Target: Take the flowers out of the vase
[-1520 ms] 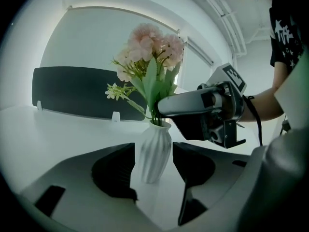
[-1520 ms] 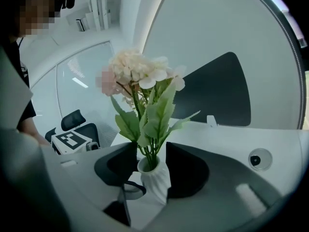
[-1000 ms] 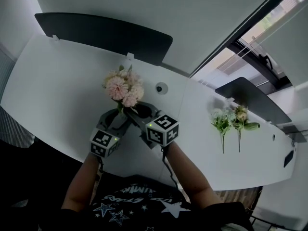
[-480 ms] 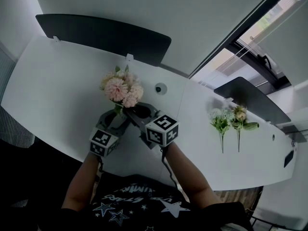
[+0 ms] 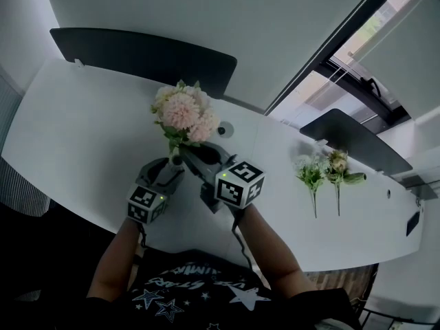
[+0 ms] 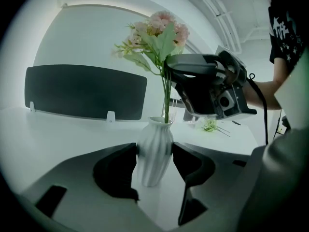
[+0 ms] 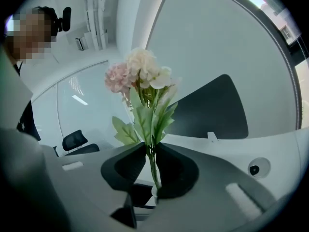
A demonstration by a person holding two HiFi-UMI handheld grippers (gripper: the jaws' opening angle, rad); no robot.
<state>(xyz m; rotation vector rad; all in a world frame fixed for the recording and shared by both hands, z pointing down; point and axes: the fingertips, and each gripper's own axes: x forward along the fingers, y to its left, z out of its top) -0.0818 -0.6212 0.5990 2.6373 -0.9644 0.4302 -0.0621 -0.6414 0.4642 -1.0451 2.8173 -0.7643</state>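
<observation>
Flowers (image 5: 183,113), pale pink, green leafy stems

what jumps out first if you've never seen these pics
The pink flower bunch at the centre of the white table, its stem pinched by the right gripper, whose jaws have just been closing on it. Below it, the left gripper clamps the white ribbed vase. Two more flowers lie to the right on the table.

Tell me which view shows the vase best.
The left gripper view: the vase stands upright in the left gripper, its ribbed body and mouth in plain sight. The head view gives at most a sliver under the flowers. The right gripper view shows only its rim below the stem.
</observation>
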